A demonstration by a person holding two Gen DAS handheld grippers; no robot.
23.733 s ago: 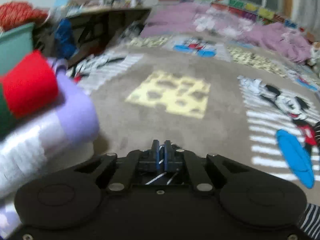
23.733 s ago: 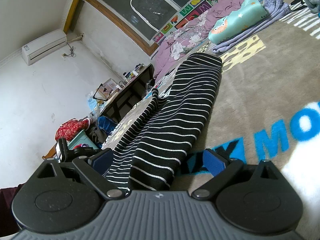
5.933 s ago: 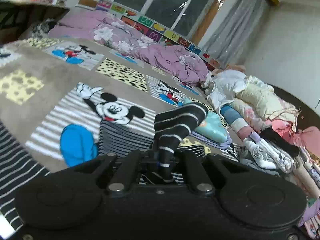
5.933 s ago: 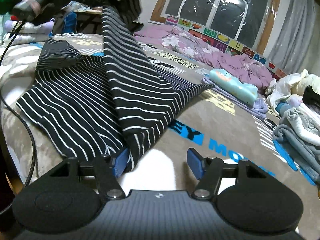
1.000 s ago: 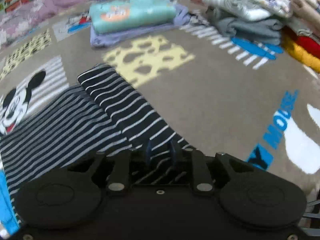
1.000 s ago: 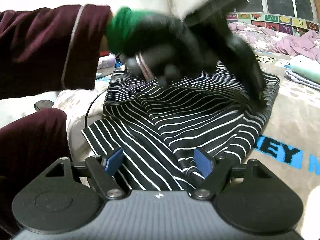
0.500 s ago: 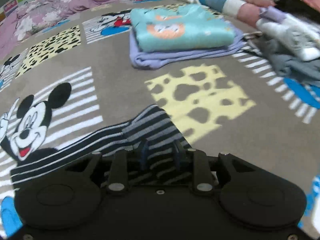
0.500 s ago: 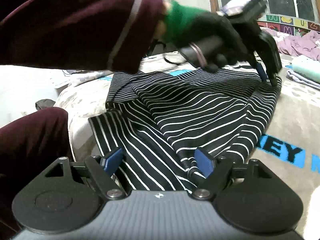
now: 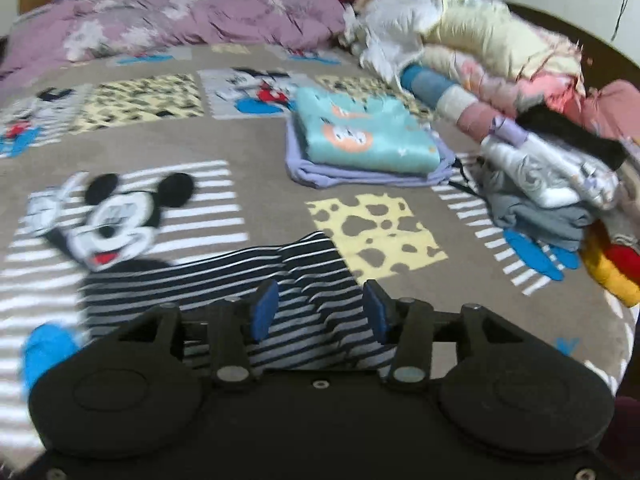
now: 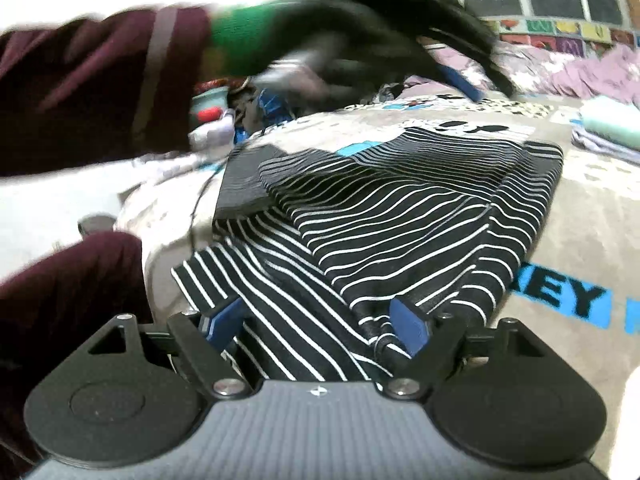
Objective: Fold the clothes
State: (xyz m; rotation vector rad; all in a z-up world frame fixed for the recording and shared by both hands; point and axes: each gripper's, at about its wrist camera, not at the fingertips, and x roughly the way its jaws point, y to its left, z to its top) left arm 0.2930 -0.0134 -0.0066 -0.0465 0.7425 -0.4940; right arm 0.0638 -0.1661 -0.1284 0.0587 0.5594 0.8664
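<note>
Since a second ago my left fingers (image 9: 318, 310) are opening, off the striped shirt (image 10: 400, 216) on the bed; right fingers (image 10: 316, 322) gape over its near hem, closer.

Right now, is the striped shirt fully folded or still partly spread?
Partly folded. The striped shirt has one layer turned over its middle, but a single-layer panel still lies spread toward the right hand-held gripper, not a compact stack.
</note>
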